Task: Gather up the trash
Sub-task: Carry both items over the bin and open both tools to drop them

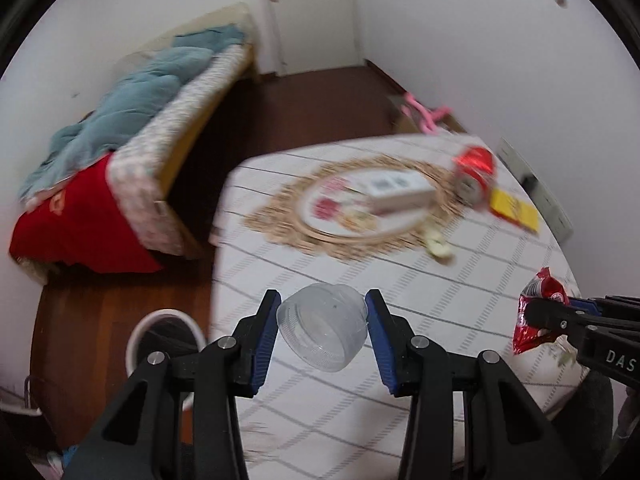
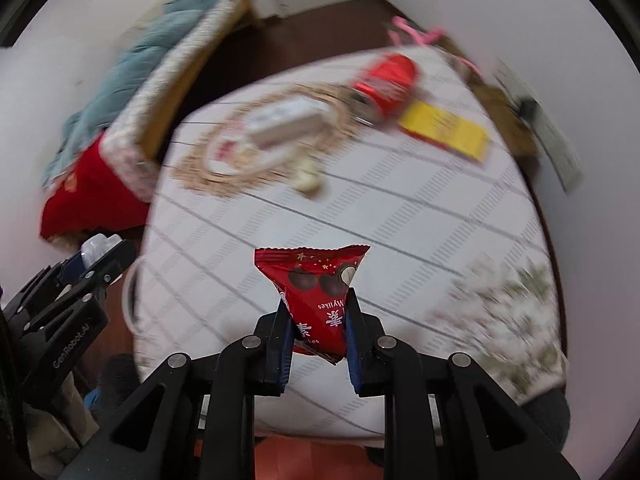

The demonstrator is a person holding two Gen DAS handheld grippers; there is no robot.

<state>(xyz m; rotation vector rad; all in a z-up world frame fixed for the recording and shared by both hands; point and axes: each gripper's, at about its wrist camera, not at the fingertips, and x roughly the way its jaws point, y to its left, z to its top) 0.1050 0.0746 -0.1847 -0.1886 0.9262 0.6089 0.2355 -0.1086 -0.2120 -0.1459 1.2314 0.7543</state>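
Left gripper (image 1: 322, 322): clamped on clear plastic cup (image 1: 322, 328), held above table (image 1: 460, 280) edge.
Right gripper (image 2: 316, 320): clamped on red snack wrapper (image 2: 316, 296), above table.
Remaining on table: red can (image 2: 386, 82), yellow packet (image 2: 444, 130).
Bin (image 1: 164, 340): on floor, left of table.

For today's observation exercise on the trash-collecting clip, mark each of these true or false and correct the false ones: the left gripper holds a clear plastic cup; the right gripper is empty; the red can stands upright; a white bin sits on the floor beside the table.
1. The left gripper holds a clear plastic cup. True.
2. The right gripper is empty. False: it is shut on a red snack wrapper.
3. The red can stands upright. False: it lies on its side on the table.
4. A white bin sits on the floor beside the table. True.
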